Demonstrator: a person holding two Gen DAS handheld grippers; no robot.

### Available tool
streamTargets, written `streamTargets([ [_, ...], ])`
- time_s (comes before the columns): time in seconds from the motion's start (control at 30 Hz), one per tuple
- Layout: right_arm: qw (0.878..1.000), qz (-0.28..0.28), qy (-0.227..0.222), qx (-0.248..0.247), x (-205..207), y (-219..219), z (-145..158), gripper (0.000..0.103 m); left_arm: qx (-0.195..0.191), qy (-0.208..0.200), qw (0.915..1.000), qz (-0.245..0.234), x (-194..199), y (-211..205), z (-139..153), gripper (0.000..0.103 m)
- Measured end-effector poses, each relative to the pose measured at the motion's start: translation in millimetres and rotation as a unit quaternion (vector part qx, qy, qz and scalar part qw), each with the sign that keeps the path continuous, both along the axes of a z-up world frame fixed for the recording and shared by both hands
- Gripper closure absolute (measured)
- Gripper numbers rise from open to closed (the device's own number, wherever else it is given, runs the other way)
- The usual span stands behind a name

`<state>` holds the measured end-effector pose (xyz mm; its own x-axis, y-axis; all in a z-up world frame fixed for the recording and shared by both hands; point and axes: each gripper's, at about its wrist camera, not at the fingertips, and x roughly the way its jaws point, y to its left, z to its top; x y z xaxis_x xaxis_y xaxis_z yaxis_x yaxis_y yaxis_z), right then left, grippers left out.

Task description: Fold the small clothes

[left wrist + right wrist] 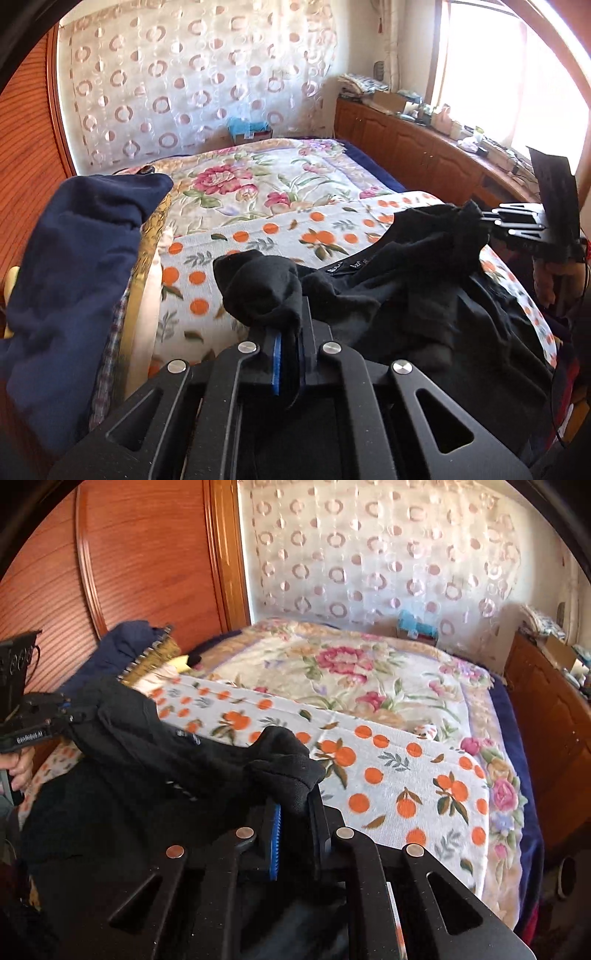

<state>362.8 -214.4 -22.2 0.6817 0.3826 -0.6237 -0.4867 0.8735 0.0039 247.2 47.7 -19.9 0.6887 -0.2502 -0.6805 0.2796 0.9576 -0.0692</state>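
Note:
A black garment (406, 280) hangs between both grippers above the orange-print cloth (266, 240) on the bed. My left gripper (288, 332) is shut on one bunched corner of it. My right gripper (484, 221) shows at the right in the left wrist view, shut on the other corner. In the right wrist view the right gripper (295, 812) pinches the black garment (155, 746), and the left gripper (70, 710) holds the far corner at the left. A small label shows on the garment's edge (343, 267).
A dark blue cloth pile (66, 266) lies at the left by the wooden headboard (140, 561). A floral blanket (266, 181) covers the bed beyond. A wooden cabinet (413, 147) with clutter runs under the window at the right.

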Motion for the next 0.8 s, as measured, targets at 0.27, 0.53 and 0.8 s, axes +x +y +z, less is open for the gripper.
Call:
streamTargets([
  [0.27,0.999,-0.008,-0.032,0.024,-84,-19,13,0.091,-0.010,-0.028,0.9996,0.000,-75,10,16,0.096],
  [0.53,0.999,0.009,-0.036,0.035,-175,-45,3,0.091,-0.024,-0.039,0.9989,0.011,-158,17,5,0.096],
  [0.8,0.999,0.019,-0.007,0.034,-240,-63,-16,0.091,-0.020,-0.024,0.9993,0.021,-206,15,-13,0.096],
])
